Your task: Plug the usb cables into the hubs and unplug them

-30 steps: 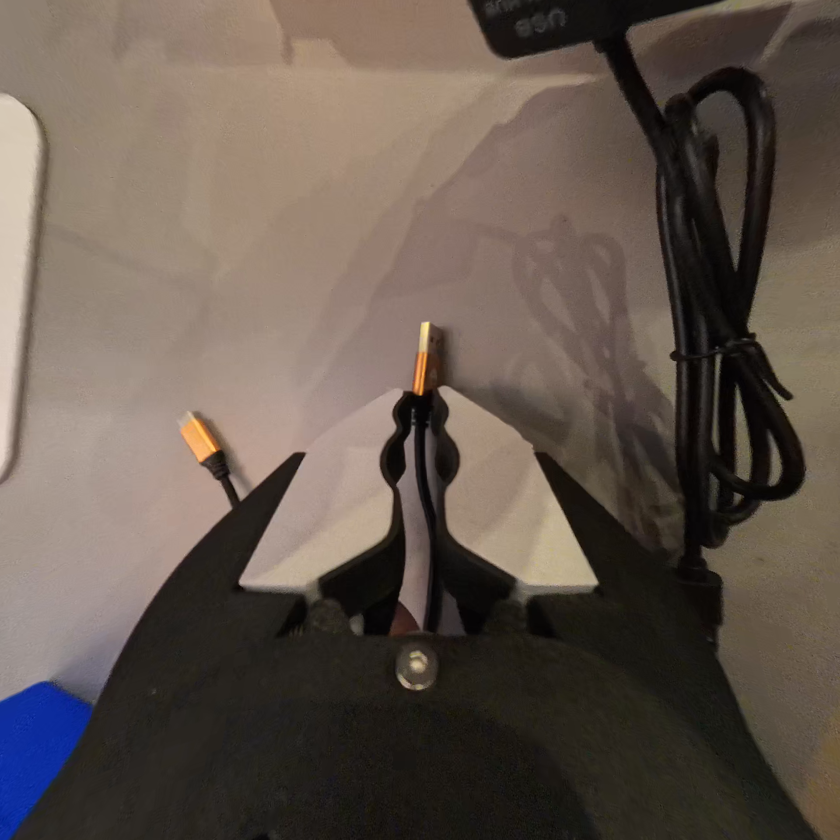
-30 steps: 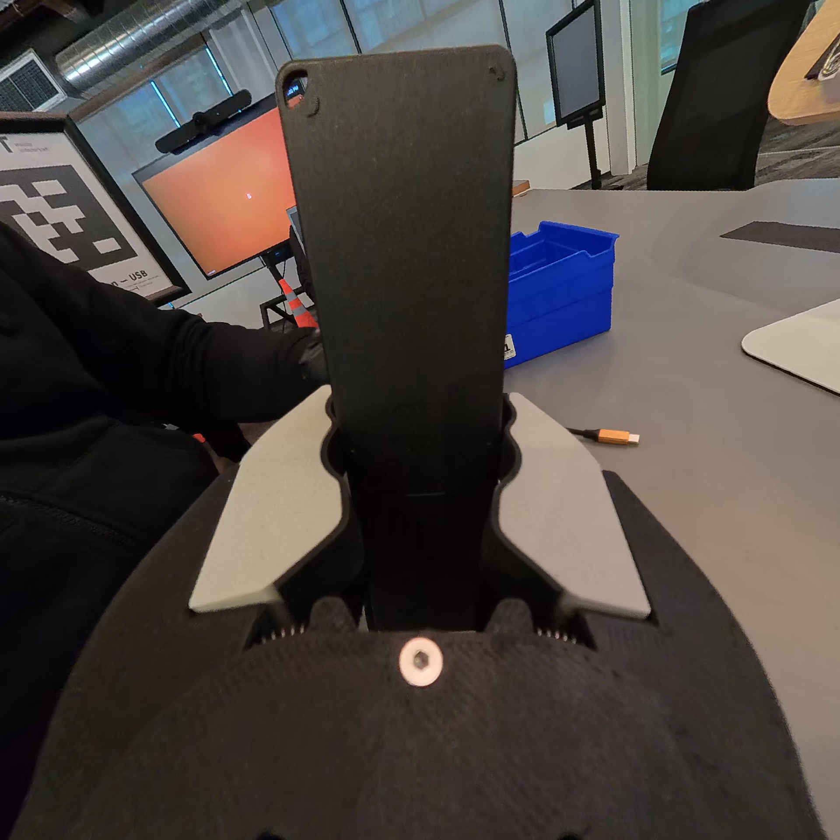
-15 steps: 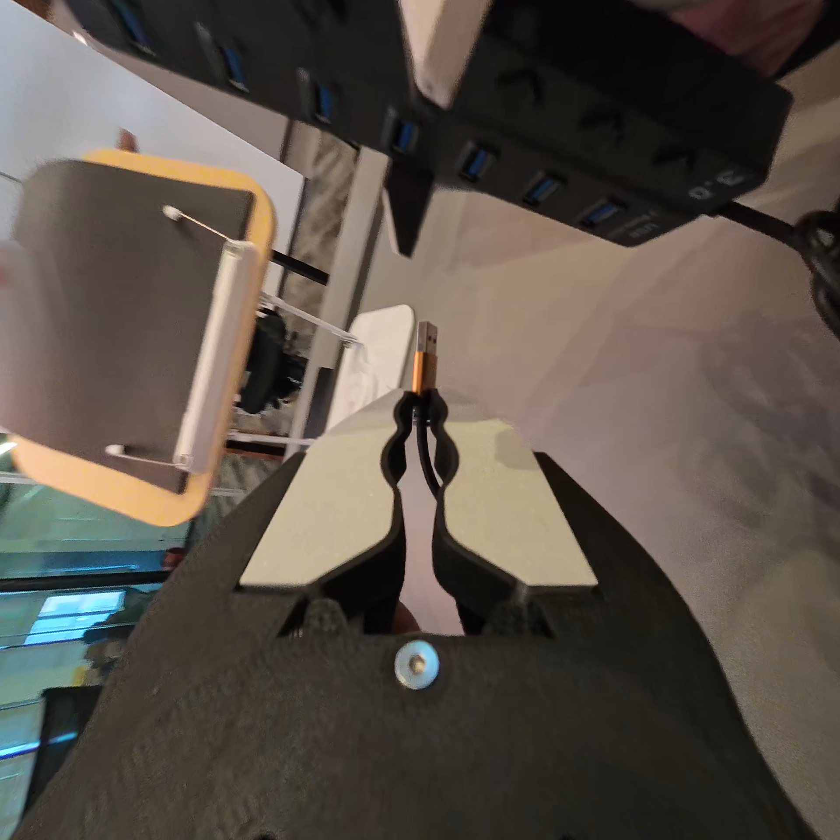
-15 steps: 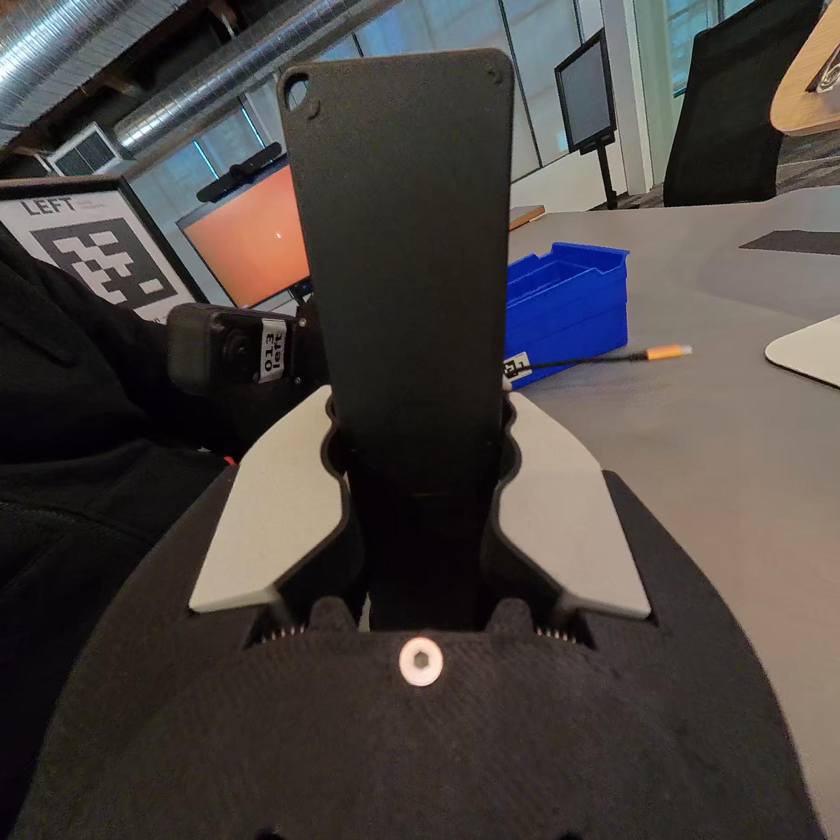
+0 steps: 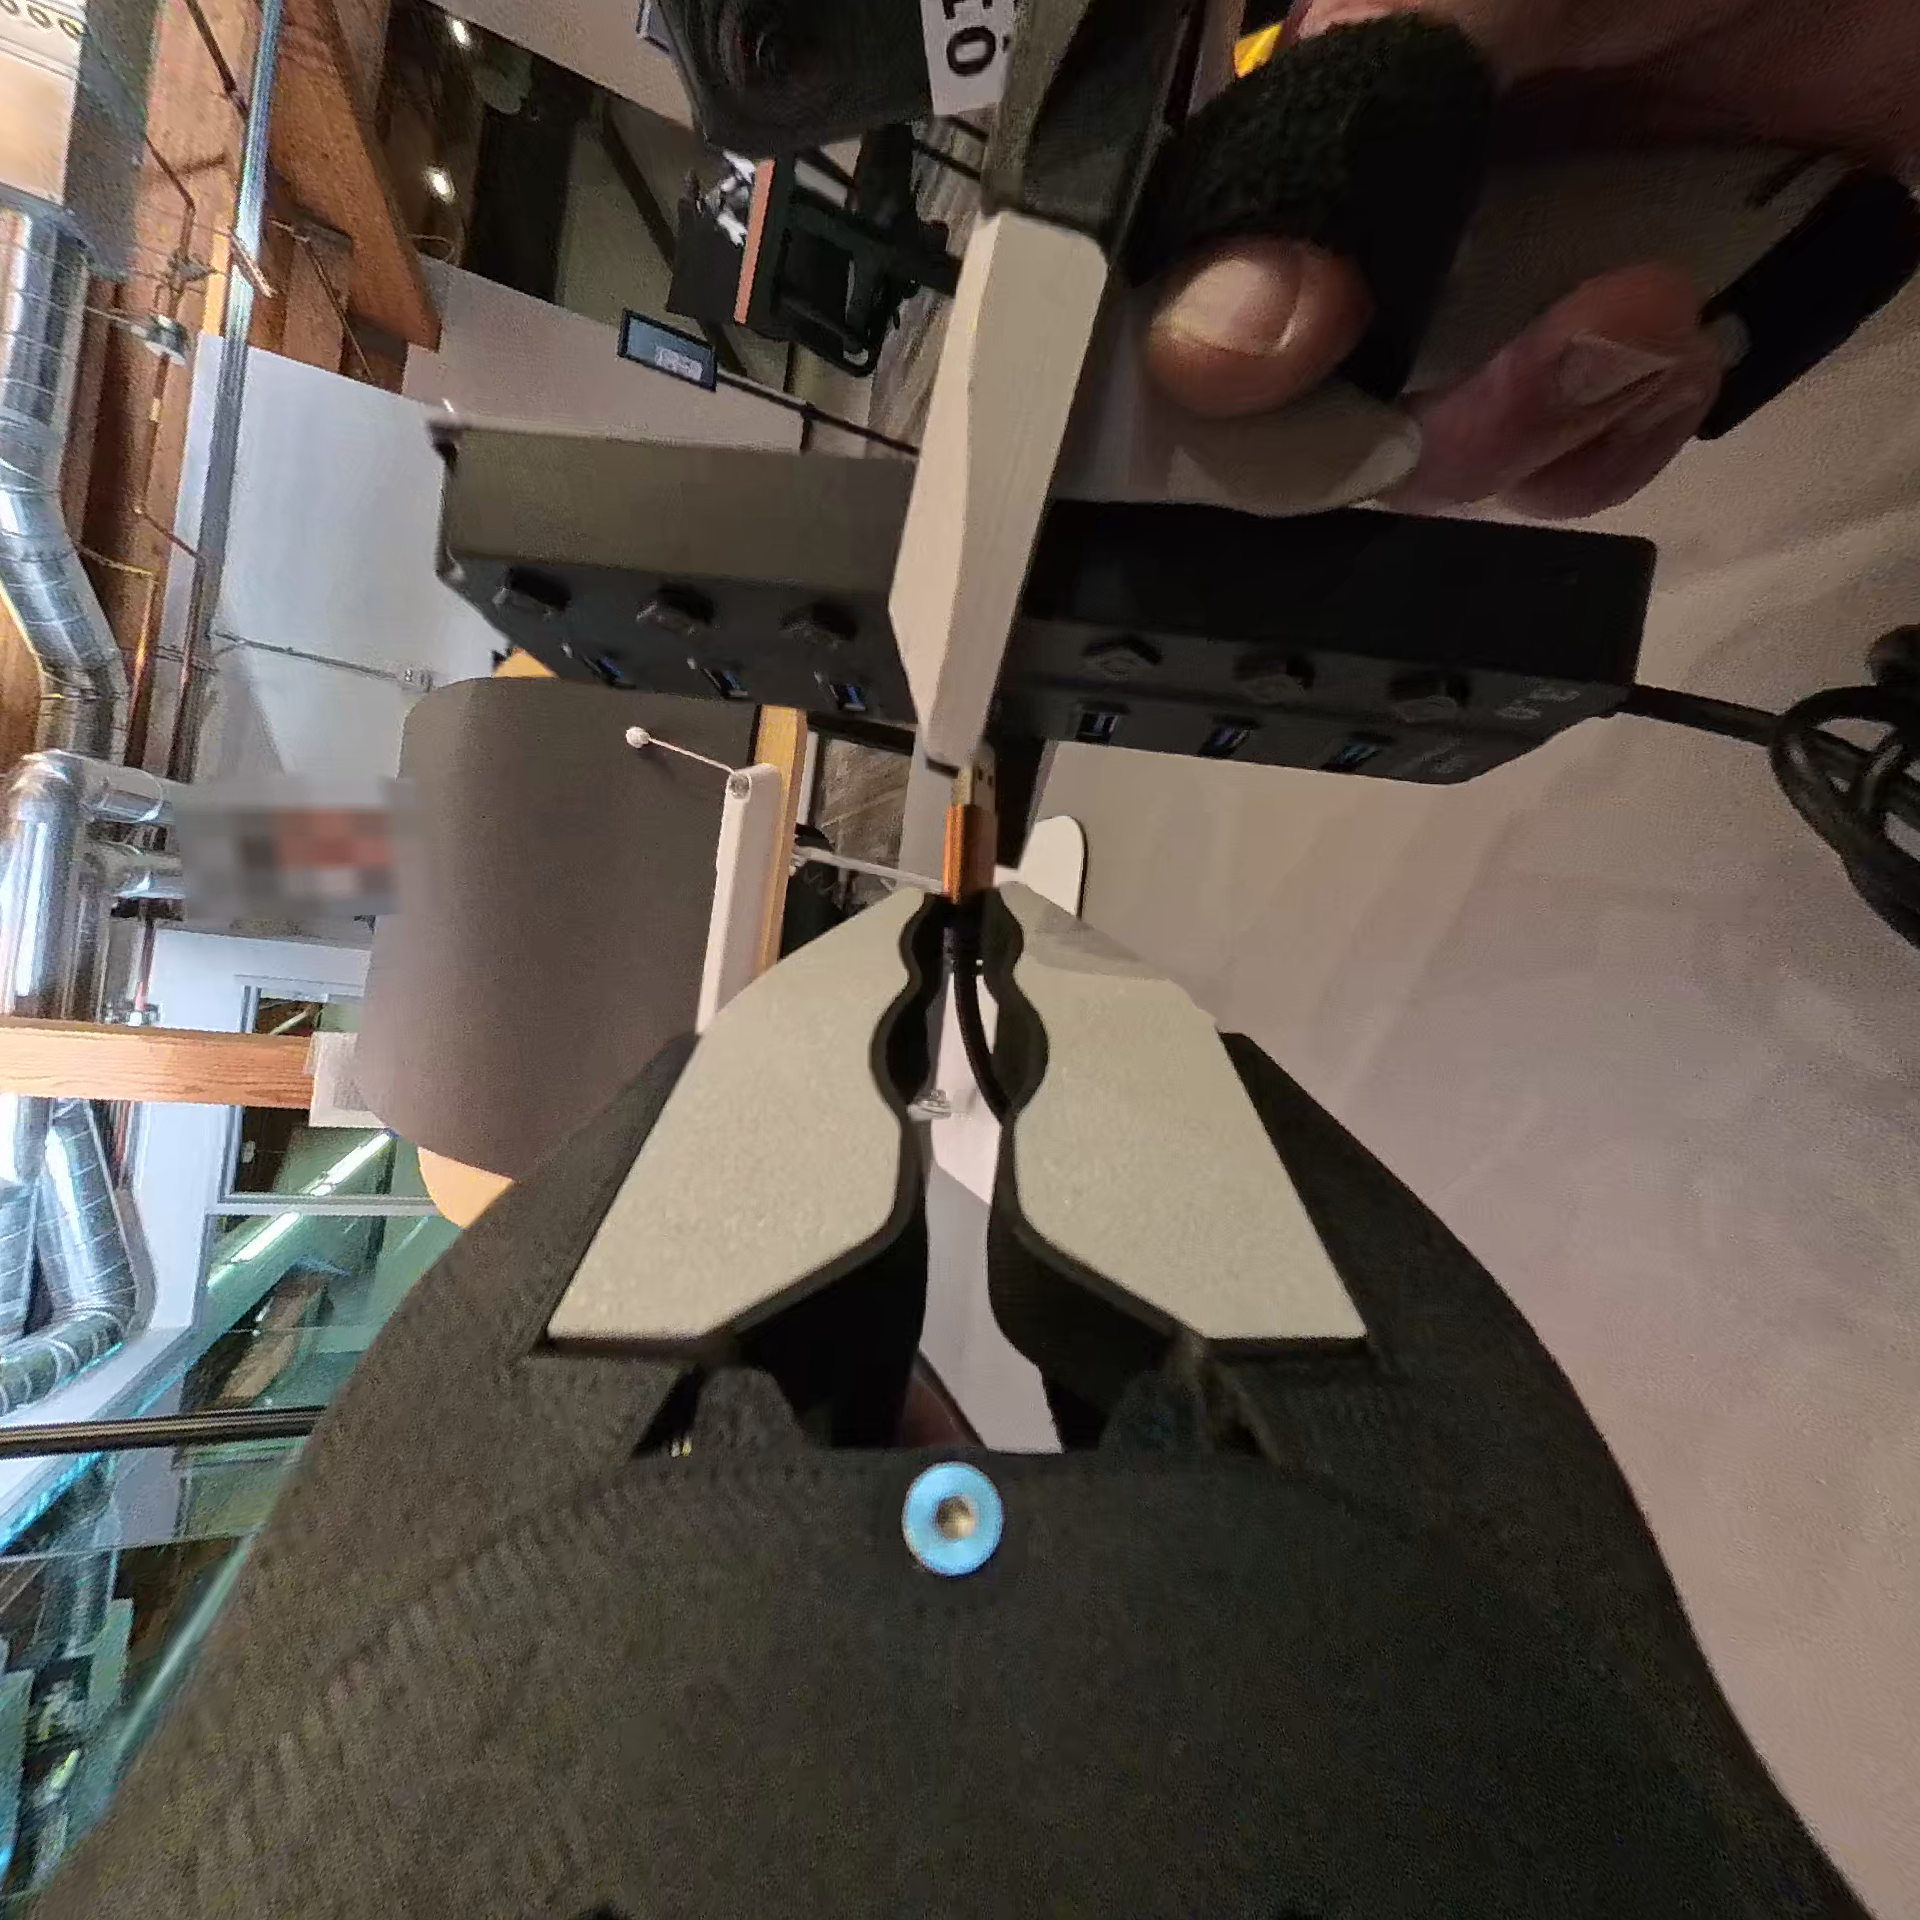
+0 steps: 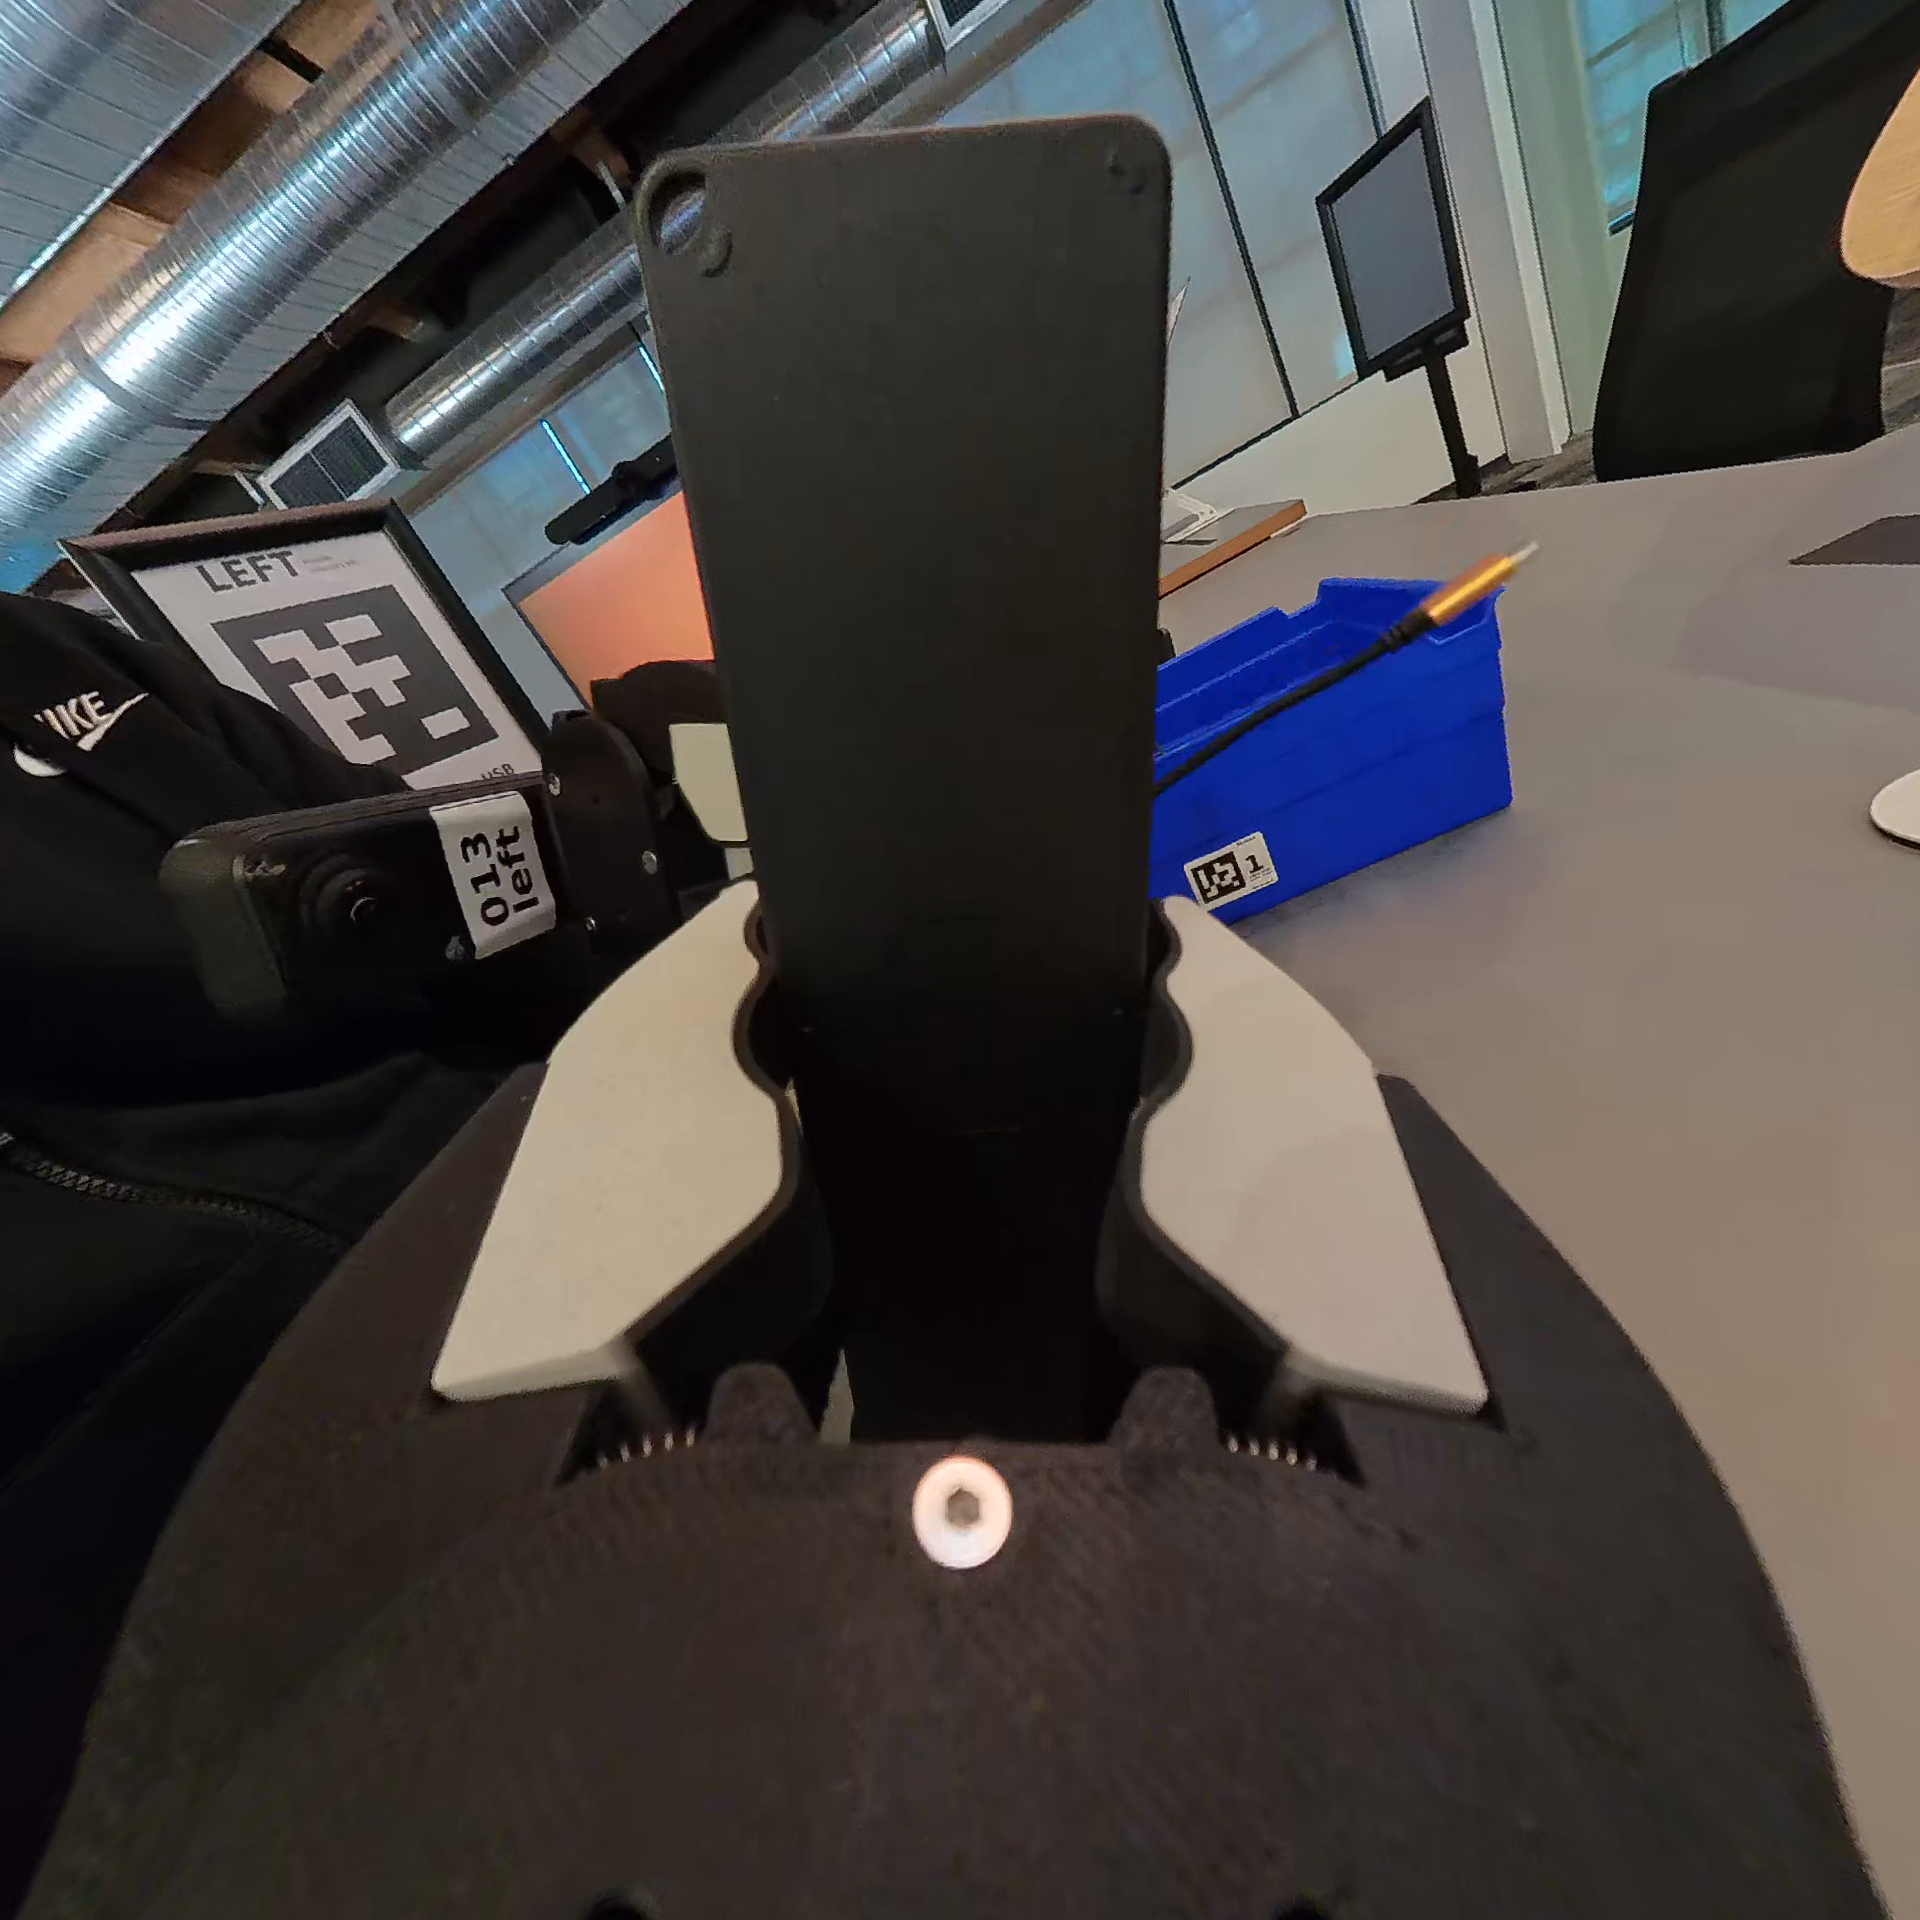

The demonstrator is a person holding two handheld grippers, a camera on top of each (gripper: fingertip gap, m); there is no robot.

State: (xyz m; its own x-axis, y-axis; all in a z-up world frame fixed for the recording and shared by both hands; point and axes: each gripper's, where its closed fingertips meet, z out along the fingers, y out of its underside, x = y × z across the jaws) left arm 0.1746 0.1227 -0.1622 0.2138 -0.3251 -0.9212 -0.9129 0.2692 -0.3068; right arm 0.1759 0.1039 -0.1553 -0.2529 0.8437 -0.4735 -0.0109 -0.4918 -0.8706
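My left gripper (image 5: 961, 909) is shut on a black USB cable just behind its orange plug (image 5: 966, 852). The plug points at the long black hub (image 5: 1330, 613), which lies crosswise ahead with a row of blue ports. The plug's metal tip meets the hub's port edge beside the right gripper's grey finger (image 5: 987, 499). I cannot tell whether it is inside a port. My right gripper (image 6: 956, 935) is shut on the hub (image 6: 914, 582) and holds it upright above the table. The cable's other orange plug (image 6: 1465, 597) hangs in the air.
A blue bin (image 6: 1340, 748) stands on the grey table (image 6: 1662, 1039). The hub's own coiled black cable (image 5: 1849, 790) hangs at the right. A white pad (image 6: 1896, 816) lies at the table's right. The left gripper's camera (image 6: 353, 904) and a framed marker board (image 6: 332, 665) are at the left. Only a small space, under 4 cm, lies between the two pairs of fingers.
My left gripper rose from the table, turned and brought the orange plug up to the hub's port edge. The cable's other end lifted off the table. The right gripper still holds the hub.
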